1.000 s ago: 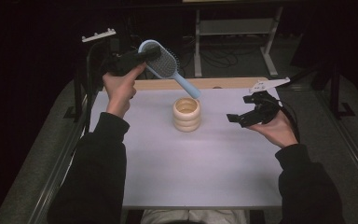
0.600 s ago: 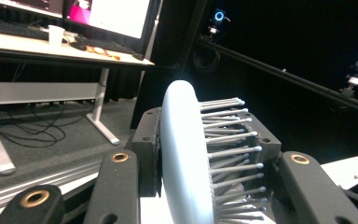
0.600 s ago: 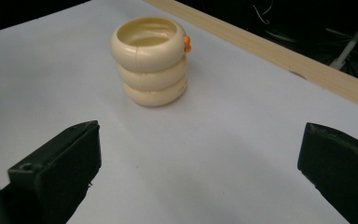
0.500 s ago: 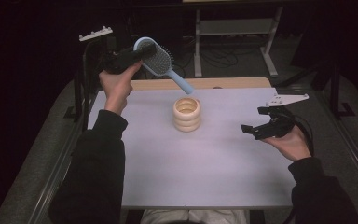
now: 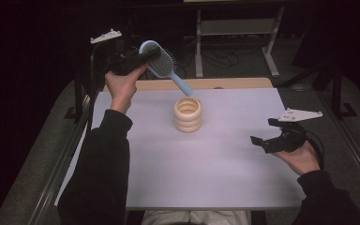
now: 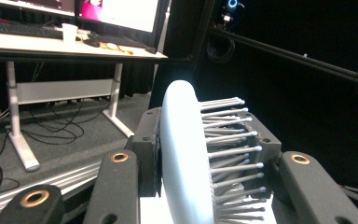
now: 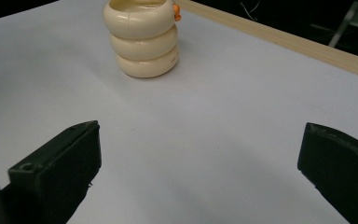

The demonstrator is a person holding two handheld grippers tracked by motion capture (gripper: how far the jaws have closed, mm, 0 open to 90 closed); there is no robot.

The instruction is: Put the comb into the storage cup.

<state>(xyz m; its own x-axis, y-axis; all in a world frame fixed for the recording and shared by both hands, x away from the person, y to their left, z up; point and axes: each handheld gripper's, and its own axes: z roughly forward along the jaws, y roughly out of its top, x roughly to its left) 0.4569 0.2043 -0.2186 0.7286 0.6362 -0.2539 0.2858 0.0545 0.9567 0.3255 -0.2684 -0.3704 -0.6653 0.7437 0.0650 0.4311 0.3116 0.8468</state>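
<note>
Left gripper (image 5: 143,59): clamped across the head of a pale blue hairbrush (image 5: 161,65), held raised above the far left part of the table, handle angled down toward the mouth of a cream ringed holder (image 5: 187,114). In the left gripper view the brush head (image 6: 186,158) is seen pinched between the jaws, bristles to one side.

Right gripper (image 5: 275,136): jaws spread wide, nothing held, kept low over the right side of the table; the holder (image 7: 142,39) is seen ahead of it.

Handling, judged: brush light and rigid, smooth plastic back likely slippery, bristles springy; the solid head rim or the handle is judged the surer hold.

Surface: white table top (image 5: 225,164), matte, with a wooden strip (image 5: 234,83) at the far edge.

Room: dim; a desk frame (image 5: 234,28) and cables are seen behind.
</note>
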